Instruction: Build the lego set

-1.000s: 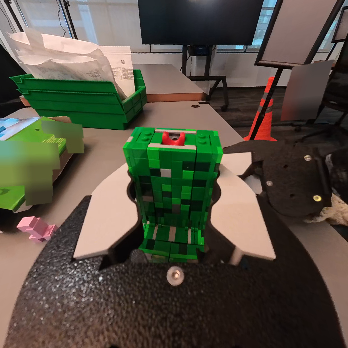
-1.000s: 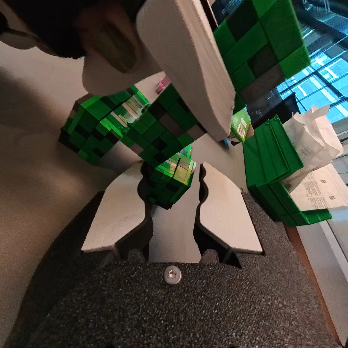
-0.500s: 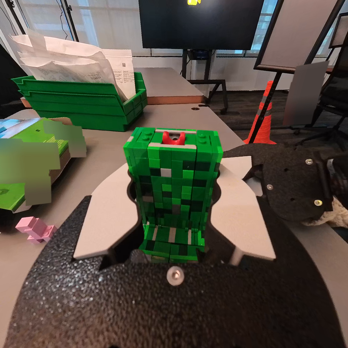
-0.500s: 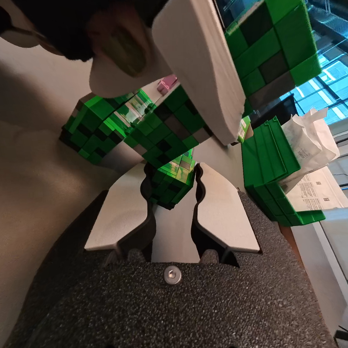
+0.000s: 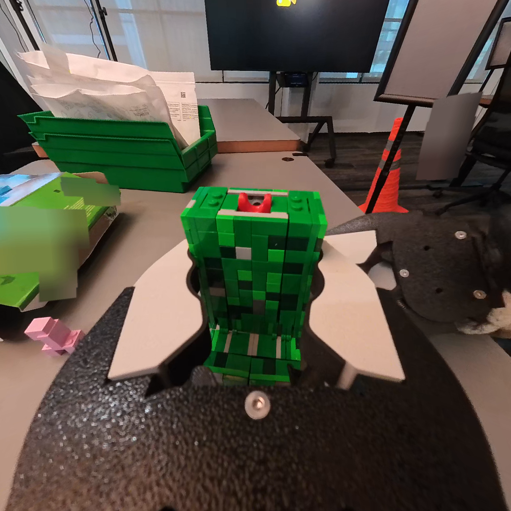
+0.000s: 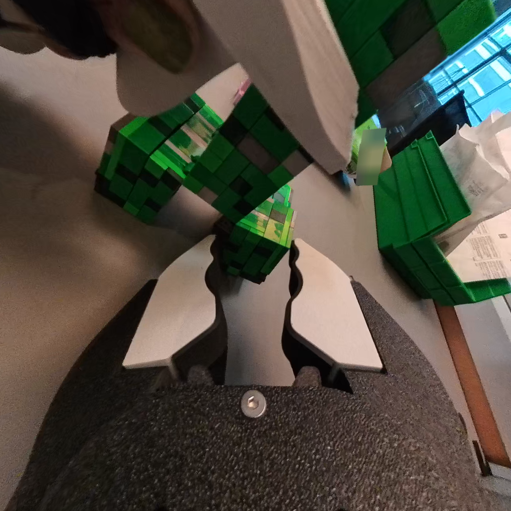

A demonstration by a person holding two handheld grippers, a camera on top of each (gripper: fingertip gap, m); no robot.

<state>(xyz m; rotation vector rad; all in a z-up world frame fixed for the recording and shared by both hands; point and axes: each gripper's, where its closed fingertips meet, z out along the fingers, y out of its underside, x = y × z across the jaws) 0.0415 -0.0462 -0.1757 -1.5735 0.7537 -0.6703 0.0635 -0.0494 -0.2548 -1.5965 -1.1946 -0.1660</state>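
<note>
A tall green pixel-patterned lego figure body (image 5: pixel 257 271) with a red piece (image 5: pixel 254 203) in its top stands between my left gripper's (image 5: pixel 255 249) grey fingers, which are shut on its sides. In the right wrist view the same body (image 6: pixel 249 160) is seen from below, tilted, with the left gripper's finger (image 6: pixel 290 69) over it. My right gripper (image 6: pixel 251 246) has its fingertips closed on one green leg block (image 6: pixel 257 254). A second leg (image 6: pixel 132 171) sticks out to the left. The right gripper (image 5: pixel 414 262) also shows at the right of the left wrist view.
On the grey table (image 5: pixel 249 171) are a green bin (image 5: pixel 124 154) holding white paper bags, a green lego box (image 5: pixel 41 235) and a small pink lego piece (image 5: pixel 55 336) at the left. An orange cone (image 5: pixel 387 179) and a screen stand stay beyond the table's right edge. Spacing between my two grippers at the tips: around 8 cm.
In the right wrist view the figure and the left gripper's finger have come closer and loom larger. The left gripper keeps its hold; its view has barely shifted.
</note>
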